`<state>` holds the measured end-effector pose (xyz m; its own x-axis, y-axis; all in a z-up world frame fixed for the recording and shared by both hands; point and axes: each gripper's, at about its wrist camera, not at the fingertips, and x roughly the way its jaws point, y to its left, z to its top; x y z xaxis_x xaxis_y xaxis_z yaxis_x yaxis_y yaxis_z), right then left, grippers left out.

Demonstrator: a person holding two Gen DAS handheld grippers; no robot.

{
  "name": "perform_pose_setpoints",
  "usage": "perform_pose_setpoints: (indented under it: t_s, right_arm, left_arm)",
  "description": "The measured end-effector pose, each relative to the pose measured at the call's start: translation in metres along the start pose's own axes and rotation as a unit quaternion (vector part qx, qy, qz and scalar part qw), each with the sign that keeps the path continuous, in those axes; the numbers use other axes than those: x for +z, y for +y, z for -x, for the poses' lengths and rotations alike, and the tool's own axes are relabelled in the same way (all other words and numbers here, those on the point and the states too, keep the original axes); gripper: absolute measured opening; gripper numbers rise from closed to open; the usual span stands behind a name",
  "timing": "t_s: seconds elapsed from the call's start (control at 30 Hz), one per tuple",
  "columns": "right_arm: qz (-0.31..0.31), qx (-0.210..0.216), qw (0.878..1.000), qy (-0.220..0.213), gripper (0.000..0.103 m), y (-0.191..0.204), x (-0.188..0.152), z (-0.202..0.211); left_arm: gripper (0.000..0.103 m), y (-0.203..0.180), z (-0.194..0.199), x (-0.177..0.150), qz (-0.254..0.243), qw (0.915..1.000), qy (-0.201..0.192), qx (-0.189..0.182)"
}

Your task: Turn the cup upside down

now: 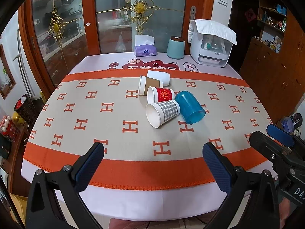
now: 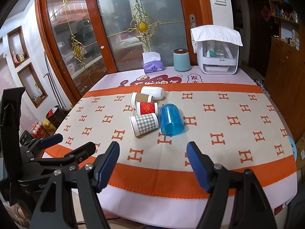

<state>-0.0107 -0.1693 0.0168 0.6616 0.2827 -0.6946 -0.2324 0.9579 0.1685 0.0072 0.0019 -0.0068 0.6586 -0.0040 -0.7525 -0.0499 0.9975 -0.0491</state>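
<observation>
Several cups lie on their sides in a cluster mid-table: a grey checked paper cup (image 1: 164, 112) (image 2: 144, 124), a red paper cup (image 1: 162, 95) (image 2: 146, 107), a brown-sleeved cup (image 1: 149, 84) (image 2: 141, 97), a white cup (image 1: 159, 77) (image 2: 152, 92) and a blue translucent plastic cup (image 1: 189, 107) (image 2: 171, 121). My left gripper (image 1: 152, 154) is open and empty, above the table's near edge, well short of the cups. My right gripper (image 2: 153, 152) is open and empty, likewise near the front edge. The right gripper shows at the right in the left wrist view (image 1: 274, 139).
An orange and beige cloth (image 1: 106, 114) covers the table. At the back stand a tissue pack (image 1: 144, 48), a teal canister (image 1: 175, 47) and a white appliance under a towel (image 1: 211, 43). Glass doors stand behind. A bin (image 1: 24, 108) sits on the floor at left.
</observation>
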Motion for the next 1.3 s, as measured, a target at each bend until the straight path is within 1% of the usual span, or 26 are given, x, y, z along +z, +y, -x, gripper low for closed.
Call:
perform_pose_setpoints:
  t_s: [0.77,1.3]
  right_arm:
    - [-0.002,0.005,1.0,0.005,0.073,0.002,0.0,-0.003]
    - [-0.002,0.004,1.0,0.007,0.073,0.003,0.006,-0.009]
  left_arm:
    - [0.102,-0.003,-0.004,-0.001,-0.005,1.0,0.005,-0.002]
    - [0.102,-0.002,-0.011,0.01,-0.022,0.9997,0.003,-0.004]
